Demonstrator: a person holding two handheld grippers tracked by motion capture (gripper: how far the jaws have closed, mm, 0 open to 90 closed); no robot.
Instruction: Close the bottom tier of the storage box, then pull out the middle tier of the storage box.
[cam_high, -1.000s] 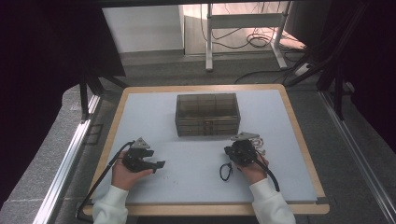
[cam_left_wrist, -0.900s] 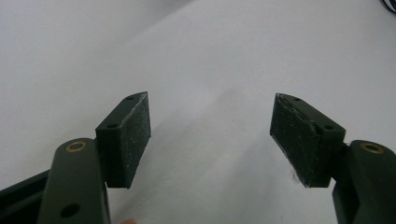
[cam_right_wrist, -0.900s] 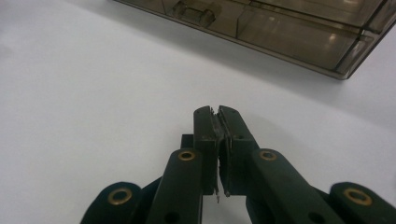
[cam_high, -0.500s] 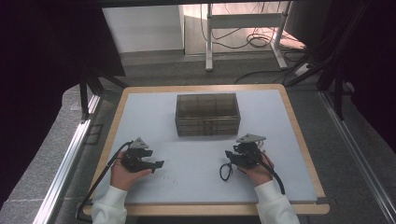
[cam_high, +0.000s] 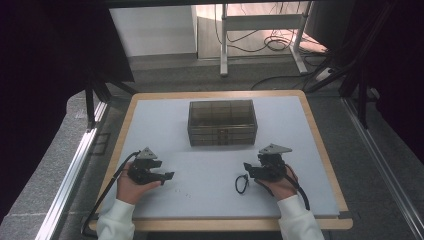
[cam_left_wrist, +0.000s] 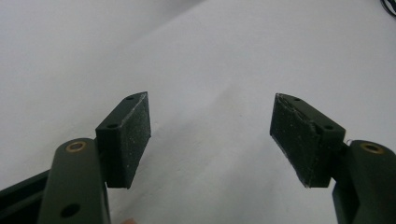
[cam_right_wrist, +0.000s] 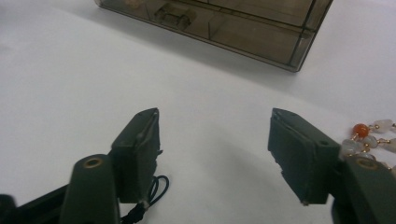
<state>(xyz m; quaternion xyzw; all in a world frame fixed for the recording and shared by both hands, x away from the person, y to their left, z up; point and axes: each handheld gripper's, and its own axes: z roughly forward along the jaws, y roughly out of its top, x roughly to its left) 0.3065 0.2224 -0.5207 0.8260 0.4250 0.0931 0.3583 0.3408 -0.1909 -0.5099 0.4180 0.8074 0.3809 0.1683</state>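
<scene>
My right gripper (cam_high: 247, 168) lies low over the white mat, pointing left. Its jaws have just been opening and now stand wide apart in the right gripper view (cam_right_wrist: 215, 149), with nothing between them. A thin black cord loop (cam_high: 241, 184) rests on the mat just by its tips, and the cord (cam_right_wrist: 158, 185) also shows under the left jaw. A string of orange and pale beads (cam_right_wrist: 371, 134) lies beside the right jaw. My left gripper (cam_high: 168, 175) points right, open over bare mat (cam_left_wrist: 210, 135).
A smoky clear compartment box (cam_high: 222, 122) stands closed at the mat's (cam_high: 165, 125) middle back, and its front corner (cam_right_wrist: 289, 51) lies ahead of the right gripper. The wooden table rim (cam_high: 320, 135) frames the mat. Both hands rest near the front edge.
The right gripper's jaws have spread apart and the hand has shifted slightly right and nearer. The black cord stays on the mat. The left hand has kept still.
</scene>
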